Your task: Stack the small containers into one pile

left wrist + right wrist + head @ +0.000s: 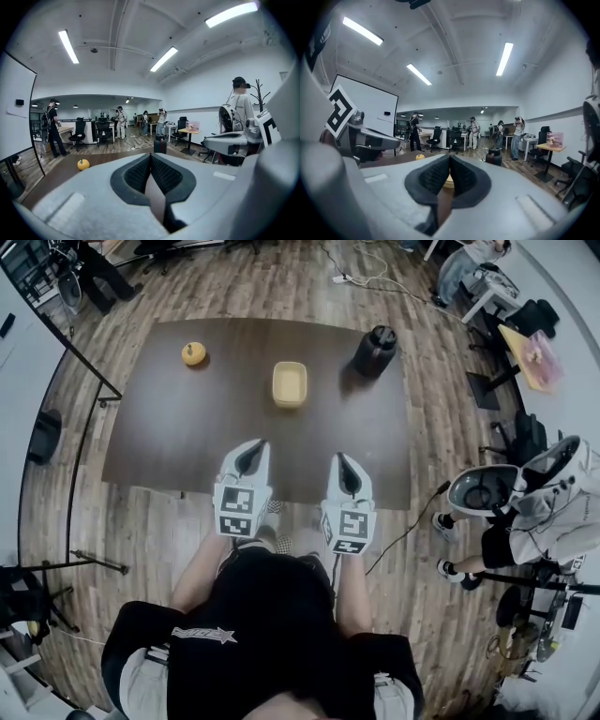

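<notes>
A dark brown table in an open office carries a yellow container at upper centre of the head view, between an orange pumpkin-shaped thing and a black jug. The left gripper and right gripper hang at the table's lower edge, both pressed together on nothing. No loose container shows, so the pile looks finished; any further reach should spread the jaws first.

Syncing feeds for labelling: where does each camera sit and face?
Head view: on the head, facing steeply down at the dark brown table and pale yellow rectangular container; left gripper, right gripper, torso show.
Left gripper view: on that gripper, facing across the table; its shut fingers show.
Right gripper view: likewise, own shut fingers.
All share the black lidded jug.
</notes>
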Demonstrator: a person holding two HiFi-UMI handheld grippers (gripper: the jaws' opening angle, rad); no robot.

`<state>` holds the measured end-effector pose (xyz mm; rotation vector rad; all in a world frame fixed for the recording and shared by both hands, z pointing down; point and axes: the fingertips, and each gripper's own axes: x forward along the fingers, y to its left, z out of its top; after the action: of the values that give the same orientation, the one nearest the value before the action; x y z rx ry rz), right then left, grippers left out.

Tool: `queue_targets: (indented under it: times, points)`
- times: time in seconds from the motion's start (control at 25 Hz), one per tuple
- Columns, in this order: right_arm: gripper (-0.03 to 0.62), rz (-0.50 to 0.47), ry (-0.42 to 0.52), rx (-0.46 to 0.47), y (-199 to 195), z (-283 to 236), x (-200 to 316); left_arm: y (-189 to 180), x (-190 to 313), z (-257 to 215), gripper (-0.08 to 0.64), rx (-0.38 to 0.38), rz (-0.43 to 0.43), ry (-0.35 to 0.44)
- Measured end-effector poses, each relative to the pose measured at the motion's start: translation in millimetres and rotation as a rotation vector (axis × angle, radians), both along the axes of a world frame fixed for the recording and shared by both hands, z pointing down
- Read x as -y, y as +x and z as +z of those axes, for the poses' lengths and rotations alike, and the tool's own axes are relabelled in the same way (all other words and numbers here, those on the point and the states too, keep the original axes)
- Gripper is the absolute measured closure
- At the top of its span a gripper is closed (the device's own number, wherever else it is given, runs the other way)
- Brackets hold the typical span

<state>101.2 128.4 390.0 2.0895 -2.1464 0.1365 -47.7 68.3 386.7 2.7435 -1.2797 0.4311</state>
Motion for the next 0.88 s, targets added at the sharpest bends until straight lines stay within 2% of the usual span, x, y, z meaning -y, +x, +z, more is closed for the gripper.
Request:
queue_targets:
  times: [0.88]
  points:
    - [0.586,-0.011,0.001,-0.004,-3,-1,6,-8,3,-3,0.549,0.000,-0.018,0.014]
